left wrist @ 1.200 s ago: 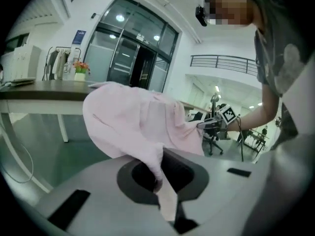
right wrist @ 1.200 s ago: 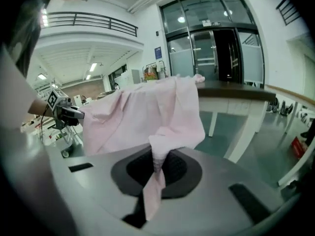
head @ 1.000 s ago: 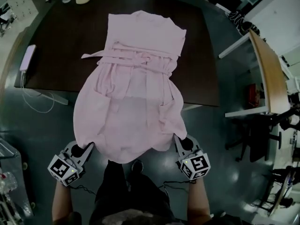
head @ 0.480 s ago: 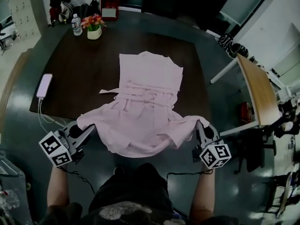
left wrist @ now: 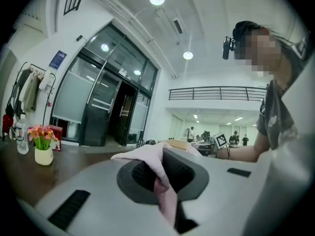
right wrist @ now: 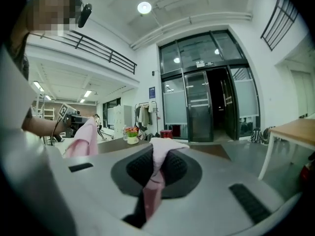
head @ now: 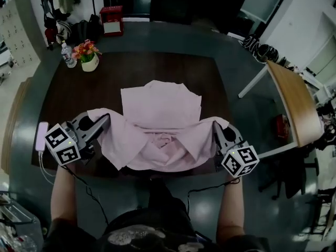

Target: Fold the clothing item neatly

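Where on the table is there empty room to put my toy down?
The far strip of the table, between the pink garment and the far edge, right of the flower pot, is bare. So is the right side beside the garment. The near edge is crowded: left tongs and right tongs grip the garment there.

Dark table (head: 73, 98) bearing pink garment (head: 160, 106), potted flowers (head: 89, 61), bottle (head: 66, 55), phone (head: 41, 133)
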Demonstrator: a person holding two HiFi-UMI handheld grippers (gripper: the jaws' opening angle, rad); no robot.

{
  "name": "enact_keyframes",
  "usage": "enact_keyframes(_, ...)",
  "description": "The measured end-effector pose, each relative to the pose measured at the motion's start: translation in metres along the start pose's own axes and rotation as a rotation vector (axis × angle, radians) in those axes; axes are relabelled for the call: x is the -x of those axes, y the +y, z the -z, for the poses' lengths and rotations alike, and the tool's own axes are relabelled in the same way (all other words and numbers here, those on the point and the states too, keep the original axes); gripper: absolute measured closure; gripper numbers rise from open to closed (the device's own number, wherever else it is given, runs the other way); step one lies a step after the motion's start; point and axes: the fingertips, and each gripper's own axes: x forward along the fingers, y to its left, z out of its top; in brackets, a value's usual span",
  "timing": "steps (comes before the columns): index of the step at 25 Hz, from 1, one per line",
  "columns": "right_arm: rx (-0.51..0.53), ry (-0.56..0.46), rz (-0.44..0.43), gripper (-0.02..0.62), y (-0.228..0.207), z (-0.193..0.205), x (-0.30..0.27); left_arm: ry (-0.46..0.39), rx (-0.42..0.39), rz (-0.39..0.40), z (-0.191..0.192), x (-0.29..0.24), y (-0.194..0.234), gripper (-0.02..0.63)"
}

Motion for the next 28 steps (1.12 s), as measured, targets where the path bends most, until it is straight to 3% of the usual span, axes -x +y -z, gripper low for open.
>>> enact_keyframes(4,-0.072,-0.021,0.017,0.594,-0.081,-0.025,-0.076,0.011,-0.013,-0.109,-0.037,-0.056,0.101,0.583)
enact_keyframes(9,-0.124,0.004,0.044,0.594,-0.185,-0.036,-0.166,0.063,0.005,-0.233,-0.044,-0.104,0.217,0.583)
enact_keyframes(14,-0.206,0.134,0.054,0.594,-0.255,0.014,-0.248,0.194,0.125,-0.281,0.015,-0.143,0.3,0.583)
enact_keyframes(17,-0.205,0.252,0.07,0.594,-0.279,0.068,-0.29,0.31,0.159,-0.37,0.068,-0.155,0.347,0.583)
enact_keyframes(20,-0.214,0.346,0.085,0.594,-0.292,0.118,-0.306,0.413,0.163,-0.459,0.108,-0.161,0.374,0.583)
enact_keyframes(24,-0.186,0.41,0.095,0.578,-0.294,0.146,-0.314,0.585,0.056,-0.5,0.137,-0.168,0.382,0.579)
enact_keyframes(28,-0.192,0.426,0.084,0.464,-0.297,0.151,-0.315,0.644,0.03,-0.521,0.15,-0.159,0.382,0.402)
